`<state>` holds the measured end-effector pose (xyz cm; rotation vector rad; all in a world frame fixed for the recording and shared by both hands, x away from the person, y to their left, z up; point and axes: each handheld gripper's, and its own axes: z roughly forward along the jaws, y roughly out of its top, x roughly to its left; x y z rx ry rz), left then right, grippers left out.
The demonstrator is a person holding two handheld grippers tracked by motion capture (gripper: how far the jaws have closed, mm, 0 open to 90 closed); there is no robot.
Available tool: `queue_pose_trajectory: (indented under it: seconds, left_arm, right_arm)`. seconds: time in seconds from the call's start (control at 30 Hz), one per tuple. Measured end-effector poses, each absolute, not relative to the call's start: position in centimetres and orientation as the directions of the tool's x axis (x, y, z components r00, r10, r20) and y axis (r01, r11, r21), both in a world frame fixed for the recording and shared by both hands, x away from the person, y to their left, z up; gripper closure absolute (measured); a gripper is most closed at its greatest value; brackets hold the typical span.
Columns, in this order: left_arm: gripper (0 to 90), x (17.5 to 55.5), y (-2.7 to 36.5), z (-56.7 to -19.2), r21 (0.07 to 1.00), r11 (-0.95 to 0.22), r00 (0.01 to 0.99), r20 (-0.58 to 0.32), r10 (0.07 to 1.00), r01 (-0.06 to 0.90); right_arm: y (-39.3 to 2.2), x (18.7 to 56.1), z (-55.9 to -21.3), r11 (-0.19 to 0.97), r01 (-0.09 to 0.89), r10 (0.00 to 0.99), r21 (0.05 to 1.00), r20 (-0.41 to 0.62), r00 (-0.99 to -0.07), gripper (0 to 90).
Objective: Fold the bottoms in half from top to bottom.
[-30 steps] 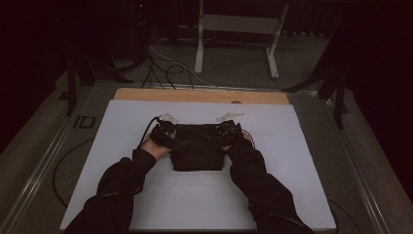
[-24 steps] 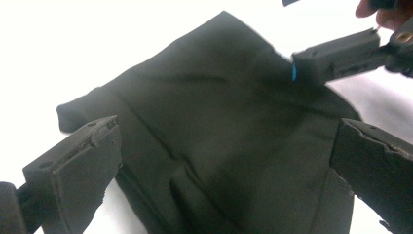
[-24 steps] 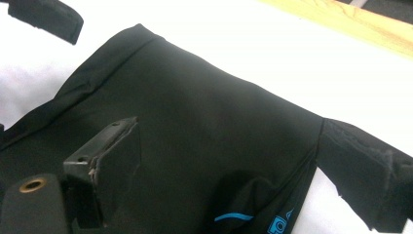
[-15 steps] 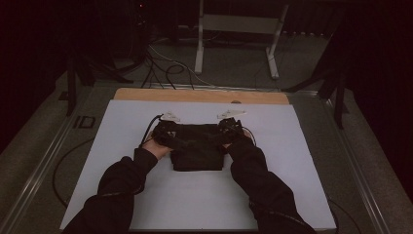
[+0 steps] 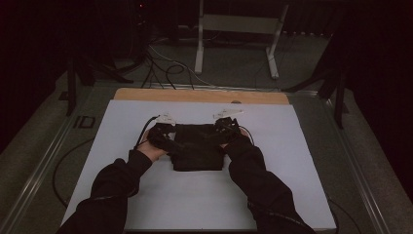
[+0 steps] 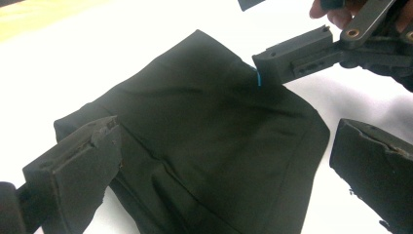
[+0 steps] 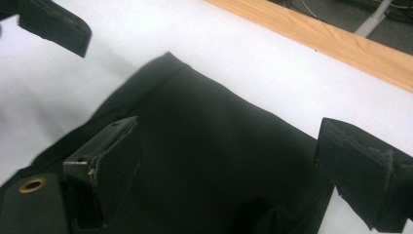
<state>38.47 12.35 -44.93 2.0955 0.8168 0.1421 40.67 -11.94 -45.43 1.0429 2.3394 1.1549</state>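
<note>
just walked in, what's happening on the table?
A person is working a folded black fabric garment lying flat on the white table sheet, with a handheld two-jaw gripper in each hand. The left gripper is at the cloth's left edge, the right gripper at its right edge. In both gripper views the jaws stand apart over the fabric, so neither is clamped on it. The cloth looks like a compact rectangle, apparently mid-fold.

left tool (image 5: 168, 139): jaws spread wide | right tool (image 5: 220, 131): jaws spread wide | forearms parallel
</note>
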Motion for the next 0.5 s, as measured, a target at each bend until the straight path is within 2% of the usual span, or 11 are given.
queue_pose_trajectory:
  seconds: [0.33,0.5]
  left_arm:
    - [0.0,37.0,12.8,-44.0,0.775,-0.424,0.799,-0.169,0.577,0.469]
    - [0.0,36.1,13.2,-43.8,0.781,-0.423,0.807,-0.169,0.566,0.460]
  right_arm:
    - [-12.3,39.5,-43.8,0.411,0.426,0.707,0.806,0.013,-0.707,9.8]
    - [-13.0,38.7,-43.6,0.396,0.426,0.695,0.813,0.037,-0.718,9.8]
